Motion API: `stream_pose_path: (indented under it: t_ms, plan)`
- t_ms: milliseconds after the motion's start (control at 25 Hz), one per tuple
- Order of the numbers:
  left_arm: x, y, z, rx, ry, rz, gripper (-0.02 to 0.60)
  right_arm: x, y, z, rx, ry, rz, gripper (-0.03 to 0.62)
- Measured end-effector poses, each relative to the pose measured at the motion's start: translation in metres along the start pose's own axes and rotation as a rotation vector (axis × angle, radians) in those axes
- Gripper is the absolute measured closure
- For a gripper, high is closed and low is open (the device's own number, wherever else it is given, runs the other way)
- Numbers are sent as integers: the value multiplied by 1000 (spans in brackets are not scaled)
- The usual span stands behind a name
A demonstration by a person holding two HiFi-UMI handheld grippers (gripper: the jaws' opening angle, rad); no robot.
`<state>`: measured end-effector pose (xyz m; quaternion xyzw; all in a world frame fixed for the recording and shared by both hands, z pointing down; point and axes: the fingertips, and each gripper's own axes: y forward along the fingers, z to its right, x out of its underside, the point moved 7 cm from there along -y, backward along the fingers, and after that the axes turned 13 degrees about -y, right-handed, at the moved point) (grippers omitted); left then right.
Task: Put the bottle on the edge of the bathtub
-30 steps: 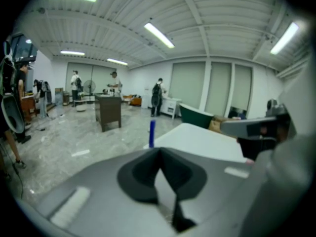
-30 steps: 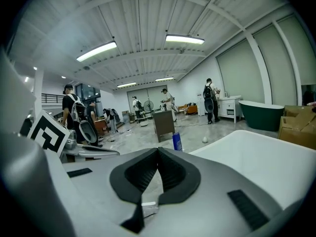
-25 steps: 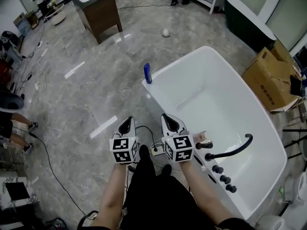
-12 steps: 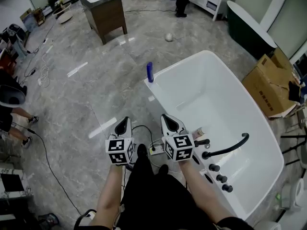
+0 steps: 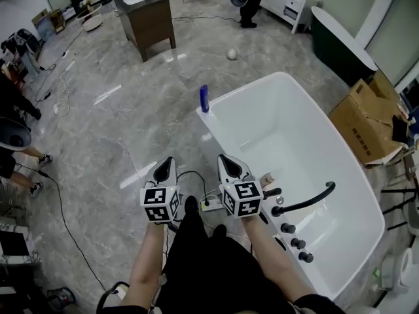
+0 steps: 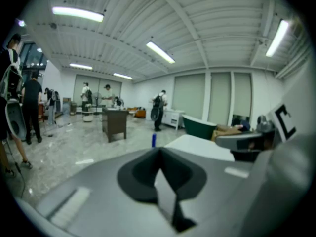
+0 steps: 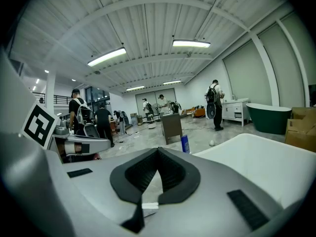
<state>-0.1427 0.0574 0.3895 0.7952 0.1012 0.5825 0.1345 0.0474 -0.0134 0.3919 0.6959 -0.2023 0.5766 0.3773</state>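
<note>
Blue bottle (image 5: 204, 99) stands upright on the bathtub (image 5: 247, 91) rim's far corner, so the job looks done. Left gripper (image 5: 166, 163) and right gripper (image 5: 226, 160) are both pinched together, empty.

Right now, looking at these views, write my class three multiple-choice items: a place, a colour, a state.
1. Where does the bottle stand?
A) on the brown cabinet
B) at the bathtub's far corner, on its rim
C) in the cardboard box

2. What colour is the bottle?
A) blue
B) red
C) white

3. How are the left gripper's jaws?
A) wide apart
B) closed on the bottle
C) together, empty

Key: 1 B, it stands upright at the far rim corner; 2 A, its body shows blue; 3 C, the left gripper view shows them touching, nothing between.
</note>
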Motion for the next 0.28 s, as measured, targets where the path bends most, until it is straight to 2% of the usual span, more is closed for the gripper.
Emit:
stream_pose_path:
  t_ms: [280]
  plan:
    - [2,-1,7,2,8,-2,574,1,-5,2,-9,1,3,592]
